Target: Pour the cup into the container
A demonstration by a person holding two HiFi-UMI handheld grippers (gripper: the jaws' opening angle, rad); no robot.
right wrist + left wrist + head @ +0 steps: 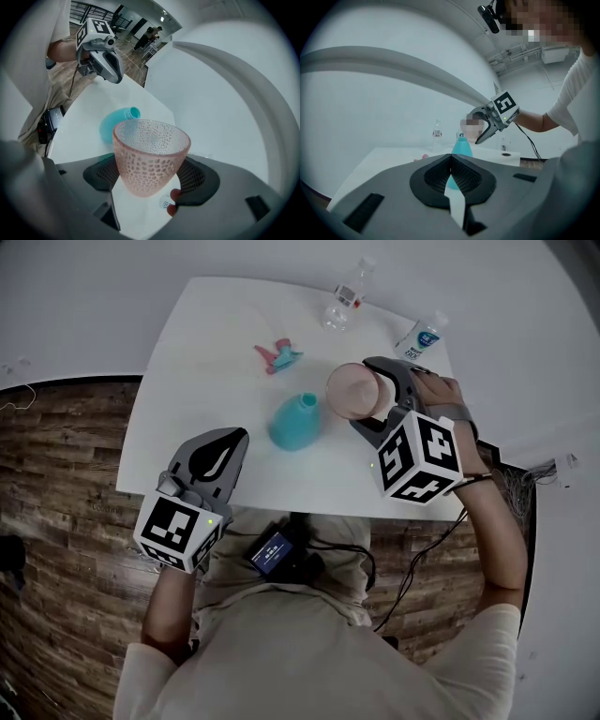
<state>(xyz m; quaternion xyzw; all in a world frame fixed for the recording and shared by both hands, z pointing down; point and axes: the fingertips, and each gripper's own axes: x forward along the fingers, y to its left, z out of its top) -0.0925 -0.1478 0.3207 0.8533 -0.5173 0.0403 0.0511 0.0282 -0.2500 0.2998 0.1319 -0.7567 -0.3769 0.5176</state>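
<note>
L tongs (231,441): jaws shut tight, pad against pad, nothing btwn them. They sit over the near-left part of the white table (187,371), tips aimed toward the teal container (298,422). In the left gripper view the pads meet in one seam, w/ the container straight ahead beyond them. Can't tell whether the tongs touch the tabletop.

R tongs (367,393): jaws clamped on the pink cup (351,390), one pad each side of its lower wall. The right gripper view shows the dimpled, see-through cup wedged btwn the pads, rim wider than base. The cup is up off the table, just right of the container and slightly beyond it, not touching it. In the head view its mouth shows as a round disc turned partly toward the container. Contents: can't tell.

The container stands upright near mid-table, narrow neck on top, mouth uncovered, btwn the two tongs.

Rest of the table: a small pink-and-blue item (277,355) lies behind the container, well apart from it. 2 clear plastic bottles stand at the far edge, one w/ red label (345,298), one w/ blue label (421,337) near the far-right corner, close behind the R tongs. Wood floor (66,484) shows left of the table.
</note>
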